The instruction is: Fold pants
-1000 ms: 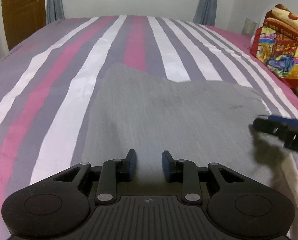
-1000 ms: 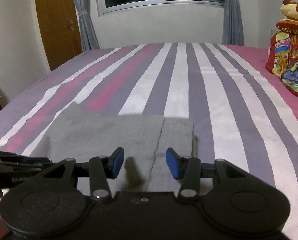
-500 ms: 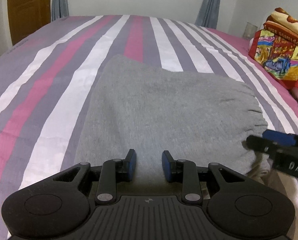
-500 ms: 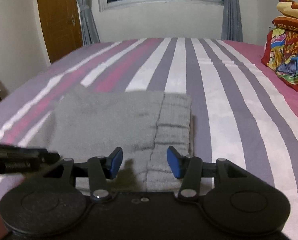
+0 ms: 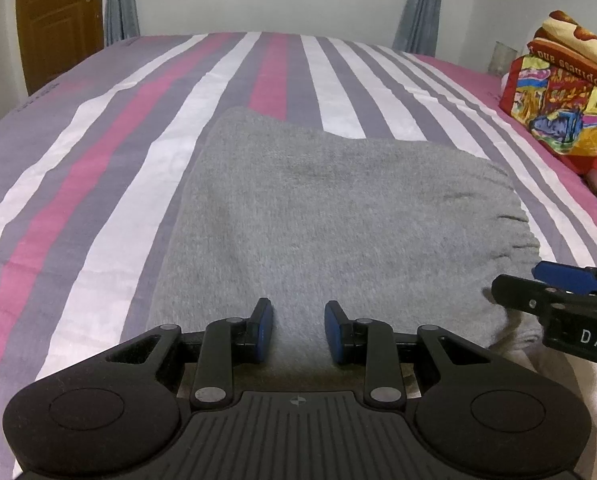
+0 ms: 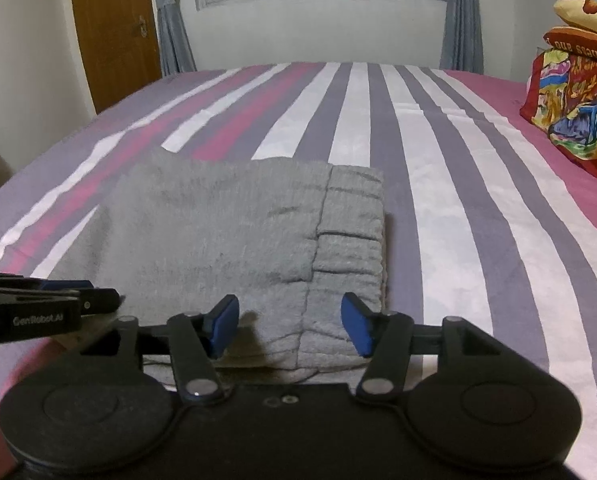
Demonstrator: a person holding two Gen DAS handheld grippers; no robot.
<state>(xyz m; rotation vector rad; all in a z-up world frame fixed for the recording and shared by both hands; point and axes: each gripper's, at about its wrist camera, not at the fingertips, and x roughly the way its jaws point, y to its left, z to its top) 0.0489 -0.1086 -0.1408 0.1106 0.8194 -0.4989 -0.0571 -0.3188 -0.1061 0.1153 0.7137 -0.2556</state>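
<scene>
The grey pants (image 5: 338, 216) lie folded into a compact stack on the striped bed; in the right wrist view (image 6: 234, 232) the ribbed waistband (image 6: 350, 236) runs down the stack's right side. My left gripper (image 5: 297, 330) is open and empty, just above the near edge of the pants. My right gripper (image 6: 290, 326) is open and empty over the near right corner, by the waistband. Each gripper shows in the other's view: the right one at the far right (image 5: 562, 292), the left one at the far left (image 6: 58, 304).
The striped bed sheet (image 5: 98, 184) spreads around the pants in pink, white and purple. A pile of colourful folded bedding (image 5: 566, 104) sits at the bed's right edge. A wooden door (image 6: 114, 28), a curtained window and the wall stand behind the bed.
Both grippers have drawn back toward me from the pants and stayed open. The top layer of the pants has settled flat, and the stack now looks larger in both views.
</scene>
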